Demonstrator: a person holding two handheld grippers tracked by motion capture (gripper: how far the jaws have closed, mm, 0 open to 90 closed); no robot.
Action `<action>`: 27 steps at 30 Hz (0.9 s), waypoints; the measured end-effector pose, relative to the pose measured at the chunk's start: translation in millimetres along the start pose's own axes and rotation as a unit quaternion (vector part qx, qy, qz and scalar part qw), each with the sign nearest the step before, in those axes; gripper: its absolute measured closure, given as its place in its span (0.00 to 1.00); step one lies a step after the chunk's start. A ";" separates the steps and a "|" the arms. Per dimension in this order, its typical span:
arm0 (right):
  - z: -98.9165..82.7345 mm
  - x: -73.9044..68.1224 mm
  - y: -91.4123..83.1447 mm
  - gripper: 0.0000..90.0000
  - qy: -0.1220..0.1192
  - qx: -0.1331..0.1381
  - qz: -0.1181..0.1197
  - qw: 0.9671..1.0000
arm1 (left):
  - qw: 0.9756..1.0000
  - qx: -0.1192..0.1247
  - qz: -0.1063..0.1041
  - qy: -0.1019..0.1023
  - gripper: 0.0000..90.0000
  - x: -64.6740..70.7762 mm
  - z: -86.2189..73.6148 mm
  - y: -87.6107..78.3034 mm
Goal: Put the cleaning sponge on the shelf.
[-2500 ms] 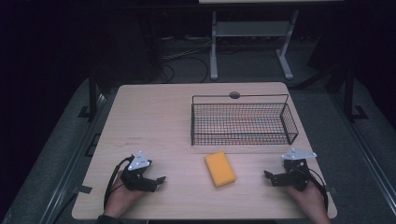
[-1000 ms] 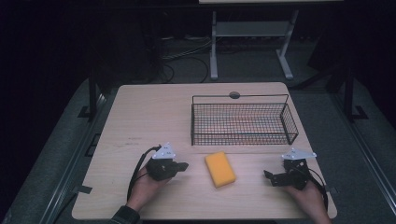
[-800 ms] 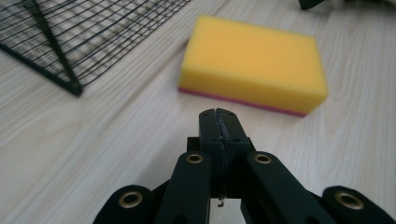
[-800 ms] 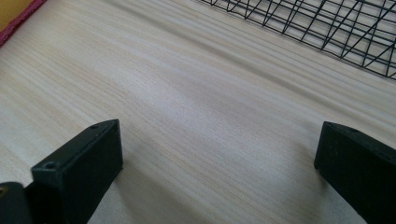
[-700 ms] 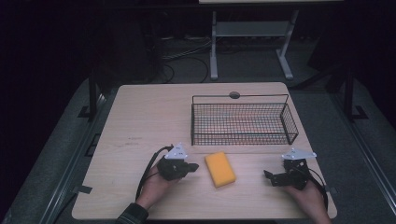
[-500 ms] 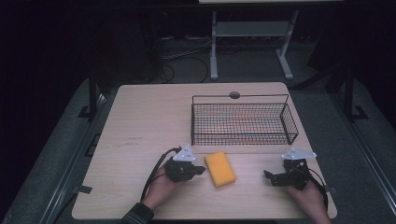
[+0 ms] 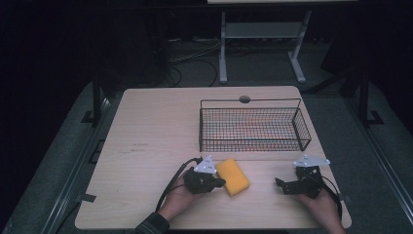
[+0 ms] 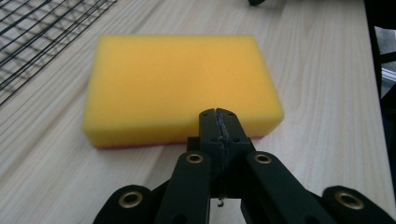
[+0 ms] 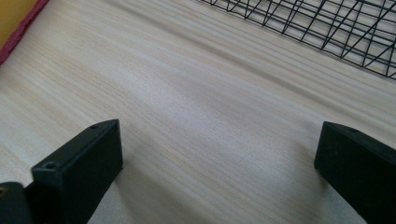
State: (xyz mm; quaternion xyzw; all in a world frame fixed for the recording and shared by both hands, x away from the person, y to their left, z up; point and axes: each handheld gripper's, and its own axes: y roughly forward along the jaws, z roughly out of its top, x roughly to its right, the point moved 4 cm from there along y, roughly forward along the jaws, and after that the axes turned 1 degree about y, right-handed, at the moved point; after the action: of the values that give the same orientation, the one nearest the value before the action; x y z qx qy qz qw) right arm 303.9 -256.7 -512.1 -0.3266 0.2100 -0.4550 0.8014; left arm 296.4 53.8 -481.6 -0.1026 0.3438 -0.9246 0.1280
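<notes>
So the yellow sponge (image 7: 232, 176) is lying flat on the wooden table (image 7: 156, 126), near the front edge and a bit in front of the black wire basket (image 7: 253, 127), well clear of it. In the left gripper view you can see the sponge (image 8: 180, 86) has a thin pinkish-red layer along its bottom edge, and a corner of the basket mesh (image 8: 42, 32) pokes in at the top left.

The left gripper (image 7: 216, 183) sits right at the sponge's left side in the high view, with a hand (image 7: 178, 197) holding it from below and its cable looping back toward the person. Its jaws are pressed tight together, no gap at all, and they have hold of nothing. From the left gripper view the closed tips (image 8: 218, 122) are right up against the sponge's near side; can't really tell if they're touching it or just short of it.

The right gripper (image 7: 281, 184) is off to the right of the sponge, well apart from it, held by the other hand (image 7: 321, 207) near the table's front right corner. In the right gripper view its jaws are spread wide with bare table (image 9: 210, 121) between them, gripping nothing. A sliver of the sponge (image 9: 14, 21) shows at the top left corner there, and the basket (image 9: 327, 28) runs across the top right.
</notes>
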 end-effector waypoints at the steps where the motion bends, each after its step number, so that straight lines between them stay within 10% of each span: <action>1: 0.0 0.0 0.0 0.00 0.000 0.000 0.000 1.000 | 1.000 0.000 -0.002 0.002 1.00 1.1 0.9 1.4; 27: 0.0 0.0 0.0 0.00 0.000 0.000 0.000 1.000 | 1.000 0.003 -0.005 0.010 1.00 2.3 11.9 12.6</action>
State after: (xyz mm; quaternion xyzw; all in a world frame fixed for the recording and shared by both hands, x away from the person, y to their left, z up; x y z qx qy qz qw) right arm 303.8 -256.7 -512.1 -0.3267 0.2101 -0.4549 0.8014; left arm 299.6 36.6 -480.9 -0.0942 0.3418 -0.9272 0.1206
